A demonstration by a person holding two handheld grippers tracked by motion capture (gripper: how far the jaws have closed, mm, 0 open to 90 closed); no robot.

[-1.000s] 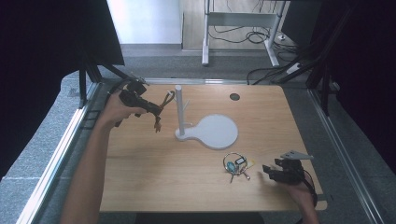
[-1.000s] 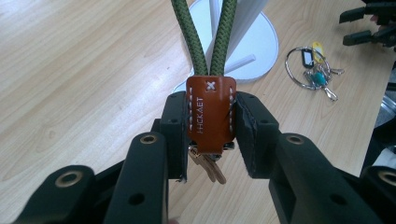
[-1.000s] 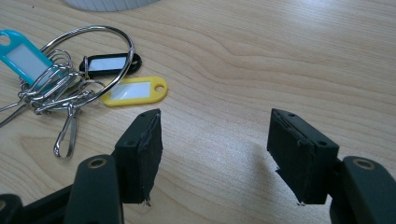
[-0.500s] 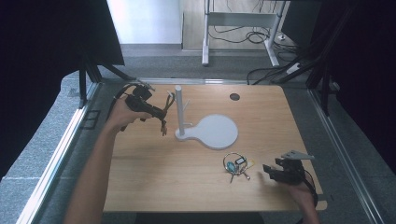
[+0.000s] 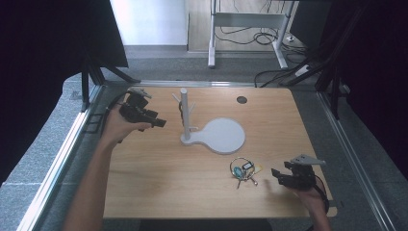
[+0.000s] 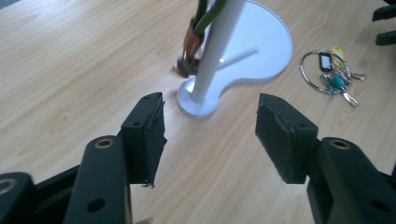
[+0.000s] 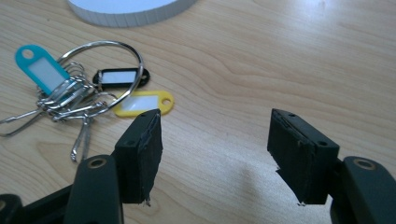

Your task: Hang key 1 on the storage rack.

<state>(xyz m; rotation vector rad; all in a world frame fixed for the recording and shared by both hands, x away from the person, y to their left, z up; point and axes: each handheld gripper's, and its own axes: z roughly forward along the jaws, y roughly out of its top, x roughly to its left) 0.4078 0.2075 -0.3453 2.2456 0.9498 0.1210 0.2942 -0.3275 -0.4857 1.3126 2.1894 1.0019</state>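
A white stand with an upright post (image 5: 184, 113) and a flat rounded base (image 5: 223, 137) is at the table's middle. From a peg on the post (image 6: 212, 51) hangs a green loop with a brown tag (image 6: 191, 39). Left of the post, my left gripper (image 5: 161, 123) is open; its jaws have just been opening and nothing lies between them (image 6: 210, 121). A key ring with blue, black and yellow tags (image 5: 243, 169) lies in front of the base. Just right of the keys (image 7: 79, 93) my right gripper (image 5: 275, 174) hovers open and empty (image 7: 215, 140).
A small black round hole (image 5: 241, 99) sits in the table near its far edge. A metal rail (image 5: 72, 139) runs along the table's left side. Beyond the far edge stand desk legs and cables on the floor.
My left gripper has opened, let go of the loop on the post and drawn back to the left. The right gripper and the keys have stayed where they were.
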